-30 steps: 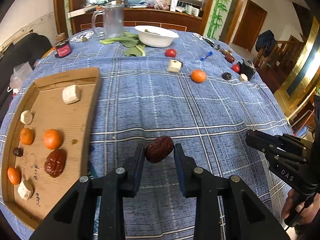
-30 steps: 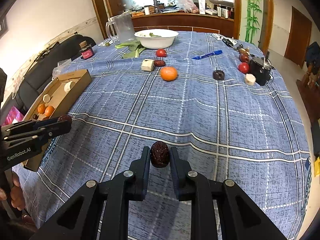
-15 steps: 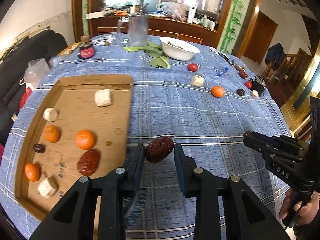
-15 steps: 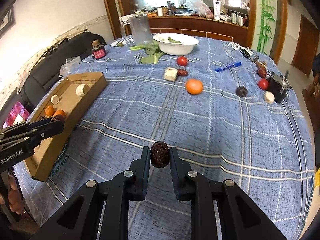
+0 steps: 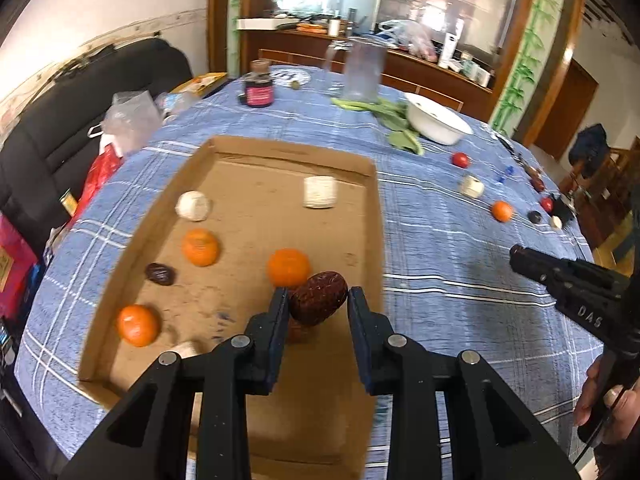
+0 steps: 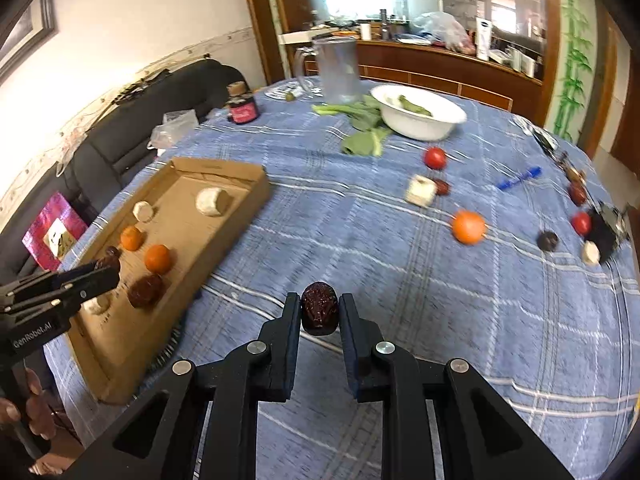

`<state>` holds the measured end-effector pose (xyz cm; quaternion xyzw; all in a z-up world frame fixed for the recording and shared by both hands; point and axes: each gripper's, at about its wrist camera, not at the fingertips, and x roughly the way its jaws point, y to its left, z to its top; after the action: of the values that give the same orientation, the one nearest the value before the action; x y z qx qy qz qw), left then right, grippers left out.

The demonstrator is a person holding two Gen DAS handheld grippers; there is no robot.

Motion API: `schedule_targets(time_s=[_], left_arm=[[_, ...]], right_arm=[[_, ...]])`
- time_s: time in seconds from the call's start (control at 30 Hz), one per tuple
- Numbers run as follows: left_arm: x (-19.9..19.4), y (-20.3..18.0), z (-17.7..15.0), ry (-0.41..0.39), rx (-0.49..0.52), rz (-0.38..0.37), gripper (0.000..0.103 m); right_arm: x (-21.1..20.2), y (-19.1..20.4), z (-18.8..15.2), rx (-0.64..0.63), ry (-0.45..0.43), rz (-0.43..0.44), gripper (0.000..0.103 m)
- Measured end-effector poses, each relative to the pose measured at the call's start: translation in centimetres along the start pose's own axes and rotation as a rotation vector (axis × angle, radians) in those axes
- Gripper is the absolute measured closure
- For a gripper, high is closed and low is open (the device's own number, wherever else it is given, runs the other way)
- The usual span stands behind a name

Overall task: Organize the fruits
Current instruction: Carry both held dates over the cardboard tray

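Observation:
My left gripper [image 5: 316,304] is shut on a red date [image 5: 319,298] and holds it above the near right part of the cardboard tray [image 5: 374,216]. The tray holds three oranges, one of them [image 5: 288,267] just beyond the date, a small dark date [image 5: 160,274] and white chunks. My right gripper [image 6: 319,312] is shut on a dark red date [image 6: 319,314] above the blue cloth, right of the tray [image 6: 236,208]. Another date [image 6: 146,290] lies in the tray. A loose orange [image 6: 468,227], tomatoes and a white chunk [image 6: 420,191] lie farther out on the cloth.
A white bowl [image 6: 420,114], green leaves [image 6: 362,120], a glass pitcher [image 6: 338,70] and a dark jar [image 6: 242,108] stand at the far side. A blue pen [image 6: 518,177] and a black object [image 6: 606,230] lie at the right. A dark sofa is left of the table.
My left gripper has moved left with its date, from over the cloth to over the tray. My right gripper has shifted left toward the tray, still holding its date.

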<state>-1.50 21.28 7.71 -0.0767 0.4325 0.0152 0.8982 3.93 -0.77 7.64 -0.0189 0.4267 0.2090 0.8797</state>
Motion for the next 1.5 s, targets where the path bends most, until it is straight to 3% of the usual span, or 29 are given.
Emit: schedule_targets(time_s=[0.57, 0.87, 1.5], left_arm=[[0.1, 7.6, 0.4, 0.010, -0.129, 0.111, 0.074], [1.8, 8.4, 0.3, 0.049, -0.135, 0.110, 0.074], [5.1, 8.3, 0.3, 0.104, -0.135, 0.094, 0.074]], right_arm=[[3.8, 7.2, 5.1, -0.149, -0.003, 0.086, 0.082], [7.2, 10.9, 6.7, -0.217, 0.028, 0.122, 0.082], [13.3, 12.8, 6.1, -0.256, 0.137, 0.138, 0.082]])
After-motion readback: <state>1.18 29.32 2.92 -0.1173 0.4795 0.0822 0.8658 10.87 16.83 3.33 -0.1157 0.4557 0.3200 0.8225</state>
